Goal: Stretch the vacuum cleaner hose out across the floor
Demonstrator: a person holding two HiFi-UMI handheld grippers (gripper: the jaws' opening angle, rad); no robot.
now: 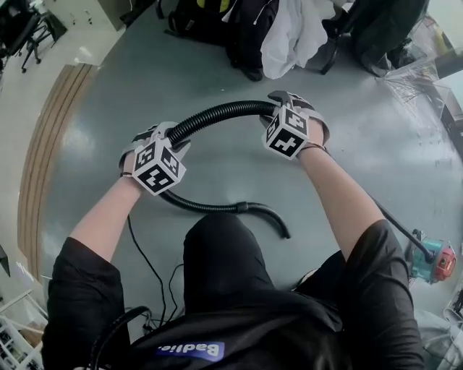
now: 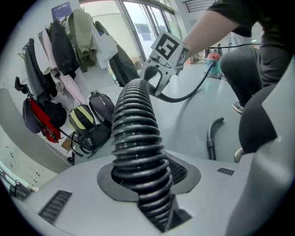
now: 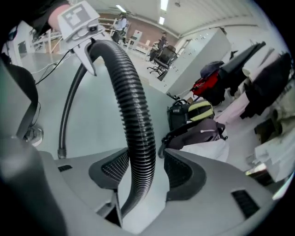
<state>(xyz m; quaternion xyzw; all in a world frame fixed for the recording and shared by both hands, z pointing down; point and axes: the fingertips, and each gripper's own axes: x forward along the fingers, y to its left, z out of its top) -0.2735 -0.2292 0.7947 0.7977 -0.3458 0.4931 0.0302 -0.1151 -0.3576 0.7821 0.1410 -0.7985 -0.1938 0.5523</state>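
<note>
The hose [image 1: 217,112] is held arched above the floor at frame centre, pinched tight by the left gripper [image 1: 172,137] and passed loosely between the wide-spread jaws of the right gripper [image 1: 278,105]. Bags and clothing [image 1: 282,32] are piled at the top, and a power tool [image 1: 434,261] lies lower right.

Smooth grey floor [image 1: 217,79] carries the lower run of a black vacuum hose [image 1: 210,208], its curved end lying free. A thin cable [image 1: 148,261] trails nearby. Backpacks [image 1: 210,22] crowd the far side, and a teal-and-red power tool [image 1: 434,264] rests at right.
</note>
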